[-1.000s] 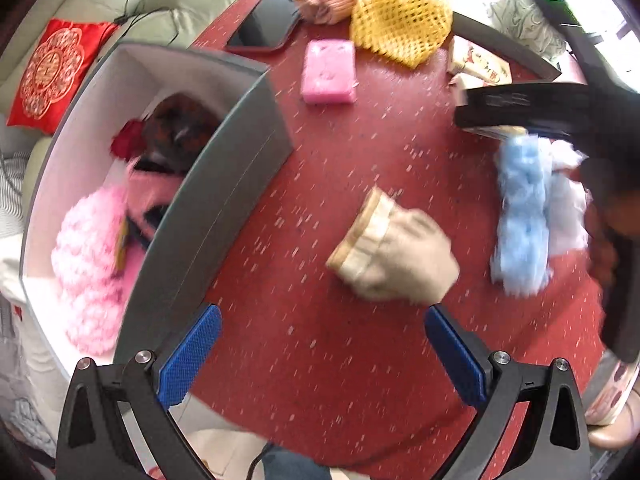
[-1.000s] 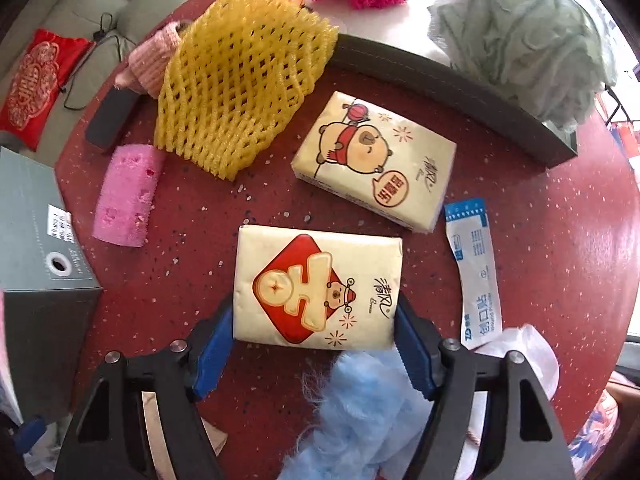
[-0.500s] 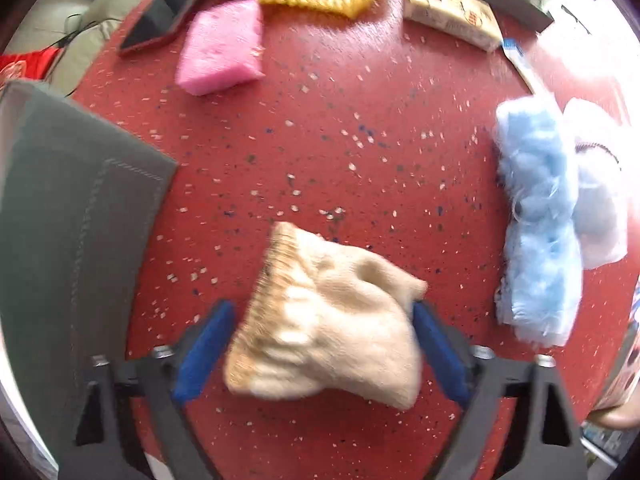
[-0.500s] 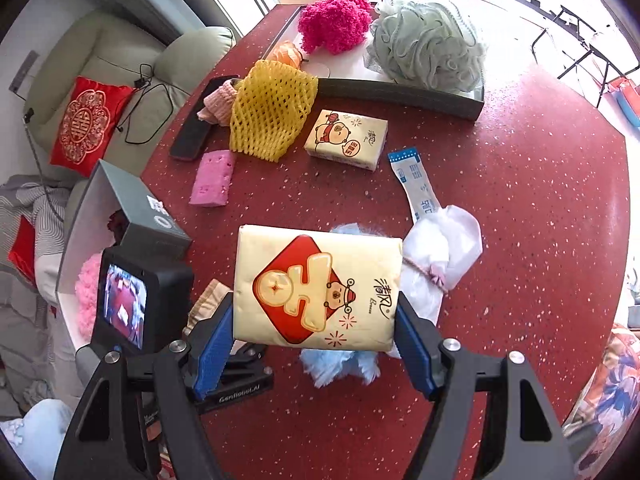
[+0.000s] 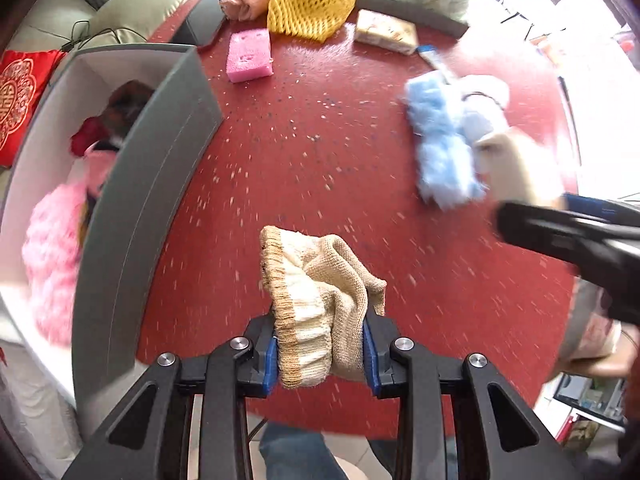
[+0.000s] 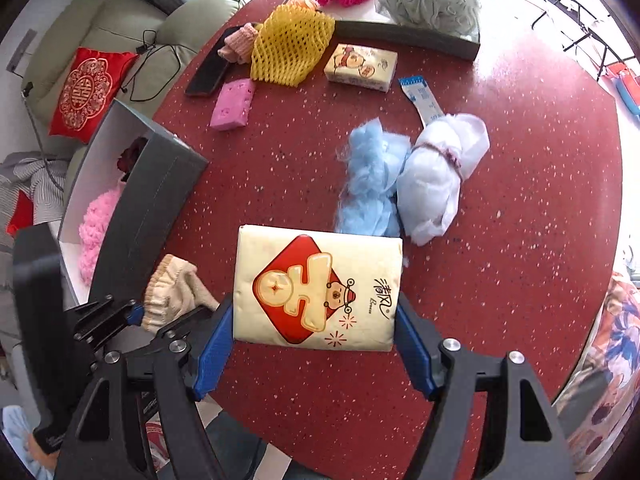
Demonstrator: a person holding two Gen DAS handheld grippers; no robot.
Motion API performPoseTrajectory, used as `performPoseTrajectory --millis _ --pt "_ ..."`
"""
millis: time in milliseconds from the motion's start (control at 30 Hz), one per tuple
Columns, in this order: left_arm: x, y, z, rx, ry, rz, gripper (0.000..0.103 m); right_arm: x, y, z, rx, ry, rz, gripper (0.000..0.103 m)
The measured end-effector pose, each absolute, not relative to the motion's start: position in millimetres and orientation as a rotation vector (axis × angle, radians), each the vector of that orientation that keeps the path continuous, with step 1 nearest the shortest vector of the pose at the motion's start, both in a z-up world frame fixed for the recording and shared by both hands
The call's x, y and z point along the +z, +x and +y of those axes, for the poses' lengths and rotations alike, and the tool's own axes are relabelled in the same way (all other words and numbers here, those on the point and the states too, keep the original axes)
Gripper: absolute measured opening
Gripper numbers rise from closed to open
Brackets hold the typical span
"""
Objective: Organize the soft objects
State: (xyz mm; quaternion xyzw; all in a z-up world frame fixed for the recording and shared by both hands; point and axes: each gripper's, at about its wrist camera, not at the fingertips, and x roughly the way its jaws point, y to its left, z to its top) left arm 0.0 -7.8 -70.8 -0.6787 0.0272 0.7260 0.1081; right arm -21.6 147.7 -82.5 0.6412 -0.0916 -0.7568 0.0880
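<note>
I am holding the beige knitted sock [image 5: 320,304] in my left gripper [image 5: 320,354]; its jaws have just been closing and the blue pads are now pressing on the sock from both sides, above the red speckled round counter [image 5: 320,140]. My right gripper [image 6: 314,340] is clamping the cream tissue pack with a red diamond picture [image 6: 316,288]. The grey open box with a white inside [image 5: 160,184] is standing left of the sock, with pink fluffy things in it. The light blue fluffy cloth [image 6: 372,176] is lying right of the box, touching a white tied bundle [image 6: 440,176].
</note>
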Motion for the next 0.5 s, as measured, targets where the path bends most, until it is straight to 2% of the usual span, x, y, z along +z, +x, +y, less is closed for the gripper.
performPoseTrajectory --millis 500 --pt "33 60 -97 2.400 -1.709 0.047 0.034 -57 27 48 -2.231 1.866 -0.134 0.076"
